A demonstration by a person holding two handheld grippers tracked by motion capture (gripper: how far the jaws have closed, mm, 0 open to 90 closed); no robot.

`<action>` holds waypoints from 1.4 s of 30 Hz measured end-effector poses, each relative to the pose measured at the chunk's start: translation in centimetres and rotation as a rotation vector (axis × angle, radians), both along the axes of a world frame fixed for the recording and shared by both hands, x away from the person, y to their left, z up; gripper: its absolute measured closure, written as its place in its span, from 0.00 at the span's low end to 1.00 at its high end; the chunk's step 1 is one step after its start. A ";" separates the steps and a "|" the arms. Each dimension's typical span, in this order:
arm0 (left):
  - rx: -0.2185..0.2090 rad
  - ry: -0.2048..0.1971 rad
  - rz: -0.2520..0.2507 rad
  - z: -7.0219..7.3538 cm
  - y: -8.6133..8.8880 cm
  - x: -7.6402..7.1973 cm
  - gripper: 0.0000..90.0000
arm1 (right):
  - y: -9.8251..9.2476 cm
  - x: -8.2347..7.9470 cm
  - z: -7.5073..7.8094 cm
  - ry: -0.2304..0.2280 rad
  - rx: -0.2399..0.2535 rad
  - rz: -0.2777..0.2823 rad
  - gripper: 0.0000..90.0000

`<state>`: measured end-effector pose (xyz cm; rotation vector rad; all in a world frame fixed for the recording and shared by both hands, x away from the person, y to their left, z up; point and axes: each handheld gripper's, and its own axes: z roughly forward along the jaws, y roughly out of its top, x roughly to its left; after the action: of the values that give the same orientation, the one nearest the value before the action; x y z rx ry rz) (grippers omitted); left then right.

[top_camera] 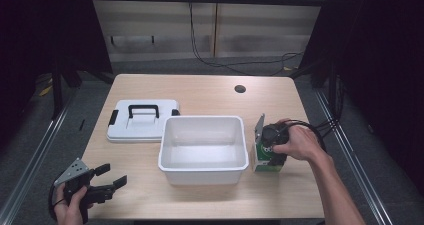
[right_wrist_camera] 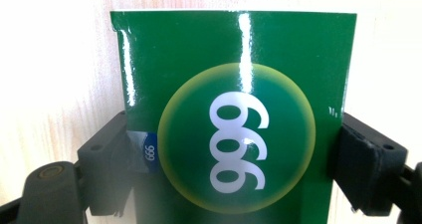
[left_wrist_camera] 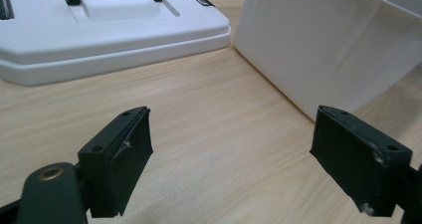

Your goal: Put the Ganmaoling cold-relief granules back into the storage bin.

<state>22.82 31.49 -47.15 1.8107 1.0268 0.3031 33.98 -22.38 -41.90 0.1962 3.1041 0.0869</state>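
My right gripper (top_camera: 270,152) sits over a small green glossy cardboard box with a white "999" in a pale ring (right_wrist_camera: 234,119), which stands on the light wooden table (top_camera: 200,92) just beside the right wall of the open white rectangular plastic bin (top_camera: 204,150). In the right gripper view the jaws bracket the box on its two opposite sides, pads against or all but against the card; I judge it a closing grasp, though I cannot tell how firmly it bites. The box's long axis runs away from the jaws along their line of sight, so the grip crosses its narrower width. The relation that matters: the bin lies immediately to the left of the box, so if the box is meant for it, I would need a lift over the rim and a short shift leftward. My left gripper (top_camera: 102,182) rests near the table's front left corner, jaws spread wide and holding nothing, pointed toward the bin and the white plastic lid with a black handle (top_camera: 142,119), well apart from the box.
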 end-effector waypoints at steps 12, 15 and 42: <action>-0.002 0.001 -0.003 0.0 0.0 0.0 0.18 | 0.1 0.0 1.3 -0.002 0.003 -0.020 0.17; -0.001 -0.001 -0.003 0.0 0.0 0.0 0.18 | 0.2 0.1 1.6 -0.003 0.009 -0.009 0.17; -0.004 0.002 -0.004 0.0 0.0 0.0 0.18 | -0.4 -0.6 5.4 0.010 0.002 -0.043 0.17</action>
<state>22.82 31.48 -47.18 1.8099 1.0240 0.2968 33.39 -22.75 -36.48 0.2648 3.1081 0.0885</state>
